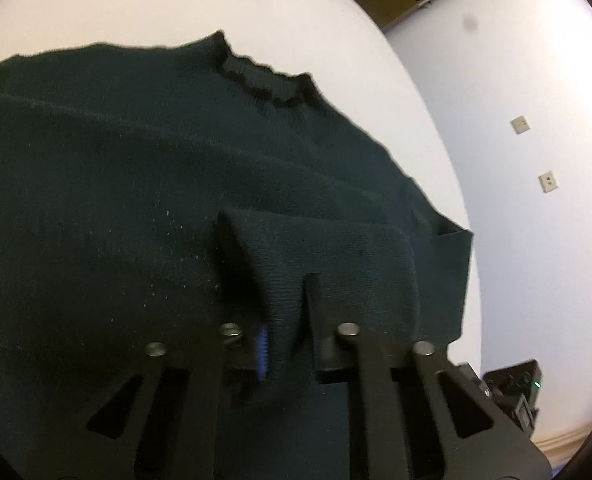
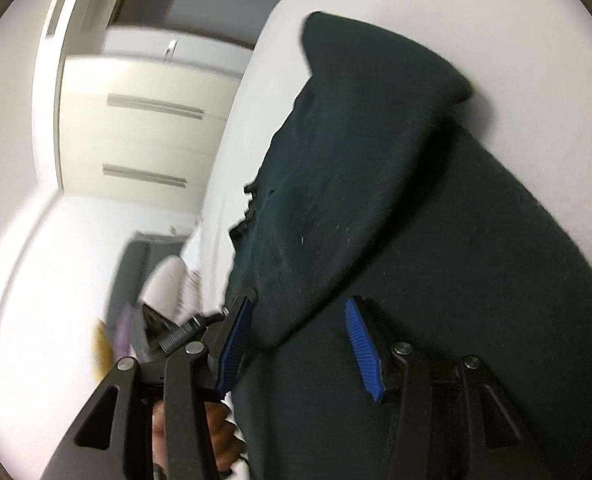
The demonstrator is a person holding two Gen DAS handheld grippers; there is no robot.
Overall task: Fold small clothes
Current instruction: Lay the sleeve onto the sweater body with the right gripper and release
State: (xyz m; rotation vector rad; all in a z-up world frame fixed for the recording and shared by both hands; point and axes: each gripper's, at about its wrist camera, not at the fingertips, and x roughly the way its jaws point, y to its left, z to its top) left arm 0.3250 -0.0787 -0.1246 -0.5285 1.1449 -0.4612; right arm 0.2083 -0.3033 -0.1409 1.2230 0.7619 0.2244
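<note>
We see the dark green sweater [image 1: 135,200] spread on the white surface [image 1: 135,8]. If our left tongs [image 1: 283,320], clamped on a fold beside its hem, slip, that fold drops. Our right tongs [image 2: 300,340] gape half-wide above the sweater, holding nothing, rolled sideways; the left angle downward.

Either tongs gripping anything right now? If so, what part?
Left tongs pinch a raised fold of the dark green sweater near its side edge. Right tongs stand open over the sweater, holding nothing.
</note>
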